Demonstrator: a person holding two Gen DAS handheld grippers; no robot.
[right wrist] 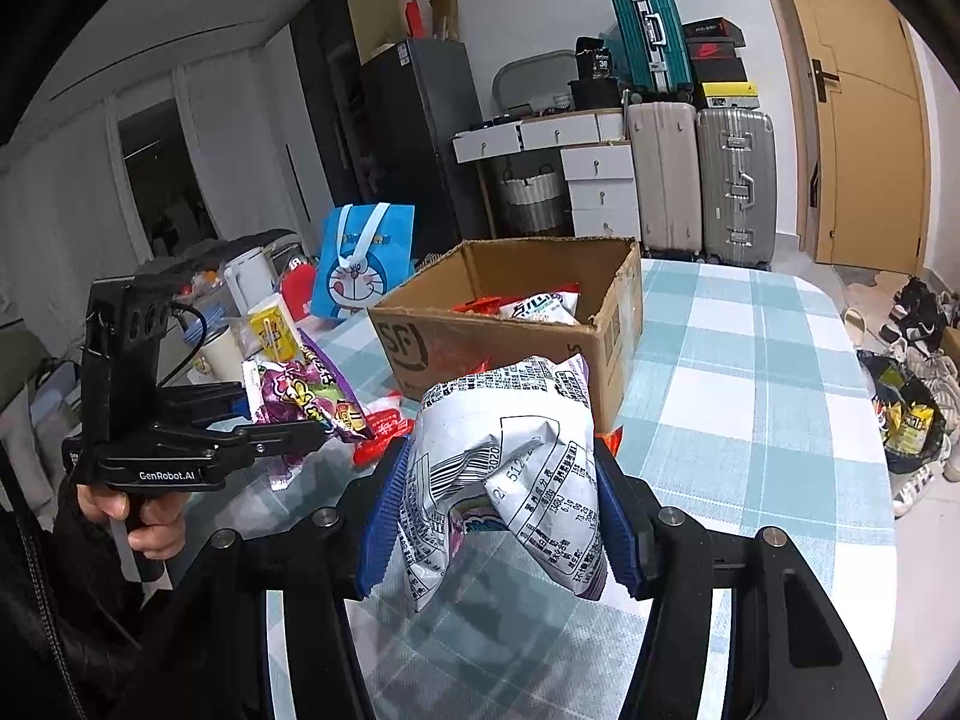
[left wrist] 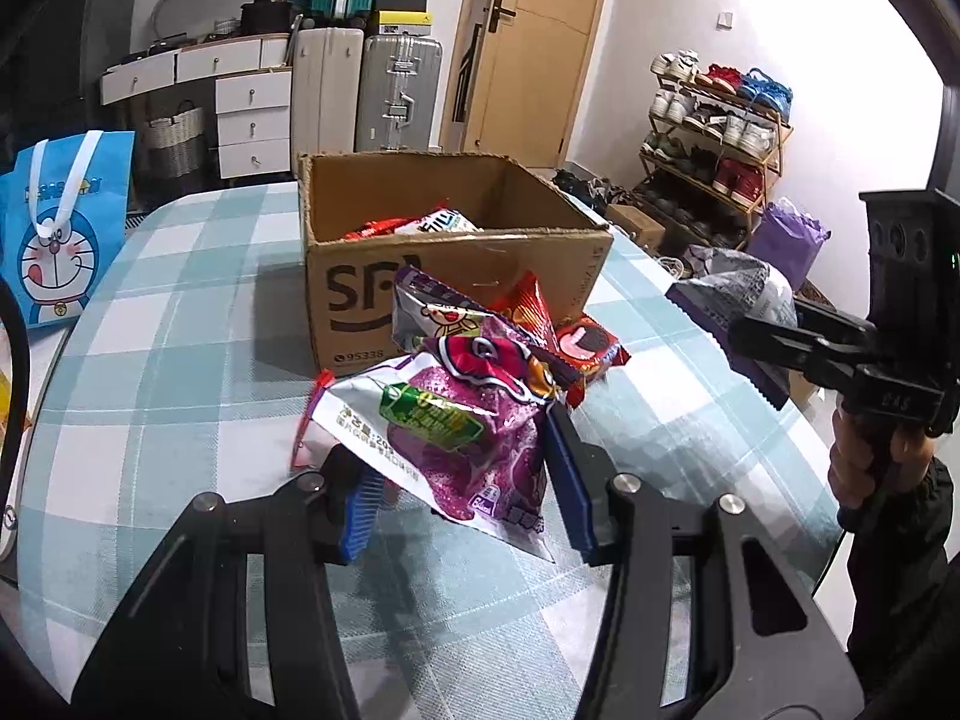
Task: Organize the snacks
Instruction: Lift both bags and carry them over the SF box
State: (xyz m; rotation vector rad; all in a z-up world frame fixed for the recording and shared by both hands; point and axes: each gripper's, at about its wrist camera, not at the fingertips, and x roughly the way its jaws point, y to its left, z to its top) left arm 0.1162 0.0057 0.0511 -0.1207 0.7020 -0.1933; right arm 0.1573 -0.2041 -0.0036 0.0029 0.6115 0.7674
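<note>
Nearest the right wrist camera: a white-backed snack bag (right wrist: 510, 480), print side toward the lens, crumpled and clamped between the blue pads of the right gripper (right wrist: 495, 516); jaws clenched on it, bag clear of the table. Its long axis runs roughly upright, top edge tilted away toward the cardboard box (right wrist: 510, 330), which stands straight ahead and just beyond the bag, open top up, a few packets already inside. Judgement: the carry to the box is a short forward move along the finger line, then release over the opening. Left wrist view: left gripper (left wrist: 462, 474) has its blue pads on either side of a purple snack bag (left wrist: 456, 426) lying at the near end of a small pile of packets (left wrist: 516, 330) against the box's near wall. The pads appear to touch the bag's lower corners, but whether the grip is closed firm or merely bracketing, I cannot tell. The purple bag's long axis lies across the fingers, left to right. The box sits far of the pile on the checked tablecloth (left wrist: 180, 312). The right hand looks further along; the left one's bag is closer to the box wall but low on the table.
</note>
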